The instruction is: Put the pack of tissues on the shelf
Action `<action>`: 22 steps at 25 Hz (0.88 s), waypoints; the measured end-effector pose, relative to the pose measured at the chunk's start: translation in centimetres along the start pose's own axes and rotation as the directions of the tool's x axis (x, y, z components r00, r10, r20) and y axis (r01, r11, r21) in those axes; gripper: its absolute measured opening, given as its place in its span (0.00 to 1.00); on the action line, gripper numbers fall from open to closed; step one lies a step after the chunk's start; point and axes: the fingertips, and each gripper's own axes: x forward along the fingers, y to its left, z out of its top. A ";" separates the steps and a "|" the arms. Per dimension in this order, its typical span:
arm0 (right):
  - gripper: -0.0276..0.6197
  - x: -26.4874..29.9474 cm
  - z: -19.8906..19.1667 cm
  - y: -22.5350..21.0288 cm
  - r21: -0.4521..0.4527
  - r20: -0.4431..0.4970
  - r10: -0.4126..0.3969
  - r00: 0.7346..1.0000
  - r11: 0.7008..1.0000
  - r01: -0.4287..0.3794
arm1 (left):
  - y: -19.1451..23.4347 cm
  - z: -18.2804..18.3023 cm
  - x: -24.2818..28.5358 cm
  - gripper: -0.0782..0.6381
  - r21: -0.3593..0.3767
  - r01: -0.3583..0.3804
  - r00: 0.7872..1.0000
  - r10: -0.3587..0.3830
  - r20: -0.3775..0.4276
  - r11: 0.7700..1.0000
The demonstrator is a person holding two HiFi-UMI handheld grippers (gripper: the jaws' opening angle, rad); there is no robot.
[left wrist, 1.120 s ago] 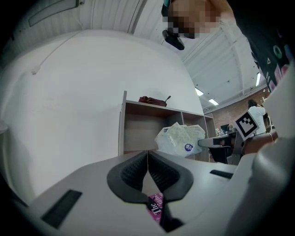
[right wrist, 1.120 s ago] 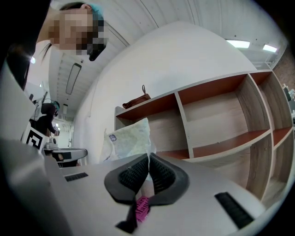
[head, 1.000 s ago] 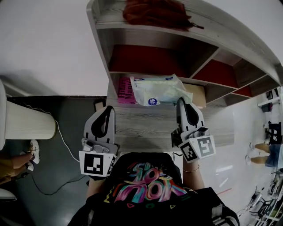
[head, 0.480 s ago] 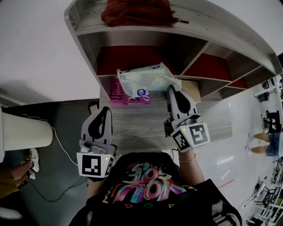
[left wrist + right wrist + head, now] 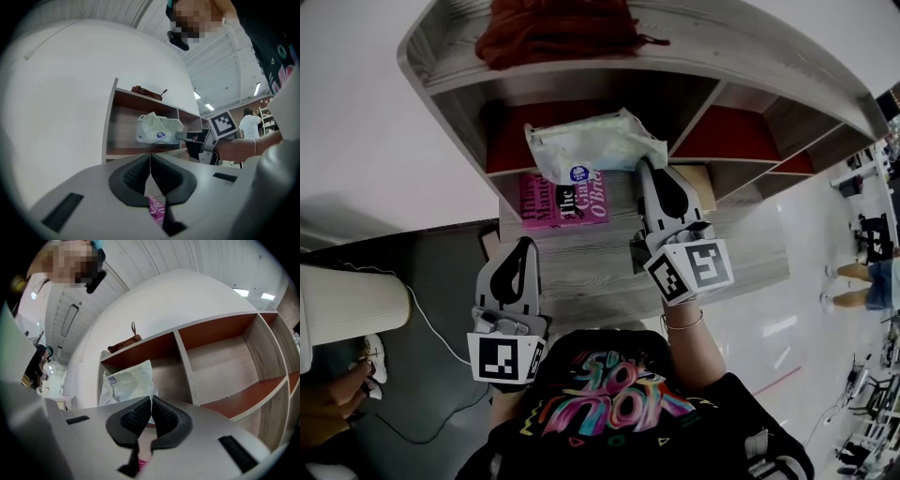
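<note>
Right gripper (image 5: pixel 646 169): clenched on the right edge of the pale green plastic pack of tissues (image 5: pixel 586 145).
Pack location: mouth of the grey wooden shelf (image 5: pixel 450 56), left compartment; apparently not set down.
Left gripper (image 5: pixel 523 247): jaws together, empty.

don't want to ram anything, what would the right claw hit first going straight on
The right claw, shut on the pack of tissues, points into the shelf's leftmost compartment; the pack would probably meet its back panel first, depth unclear.

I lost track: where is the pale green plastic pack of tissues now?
Head view, upper centre: the pack of tissues is pinched by the right gripper before the leftmost red-backed compartment of the wooden shelf, above the pink book.
</note>
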 end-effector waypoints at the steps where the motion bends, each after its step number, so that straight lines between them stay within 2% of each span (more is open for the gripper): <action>1: 0.07 0.3 0.0 -0.1 -0.004 0.001 -0.006 1.000 1.000 0.006 | -0.1 -0.1 0.1 0.14 -0.003 0.006 1.000 -0.006 0.000 1.000; 10: 0.07 3.4 -2.3 -0.4 -0.078 -0.039 -0.012 0.999 0.997 0.009 | -0.1 -0.9 1.2 0.14 -0.018 0.035 0.999 -0.035 -0.009 0.999; 16: 0.07 4.6 -3.4 -0.9 -0.079 -0.079 -0.077 0.994 0.994 0.071 | -0.1 -0.8 1.1 0.14 -0.018 0.039 0.999 -0.039 -0.010 0.999; 22: 0.06 5.4 -4.9 -0.3 -0.102 -0.116 -0.079 0.990 0.992 0.068 | 0.6 -0.6 0.7 0.14 -0.015 0.026 1.000 -0.026 -0.003 1.000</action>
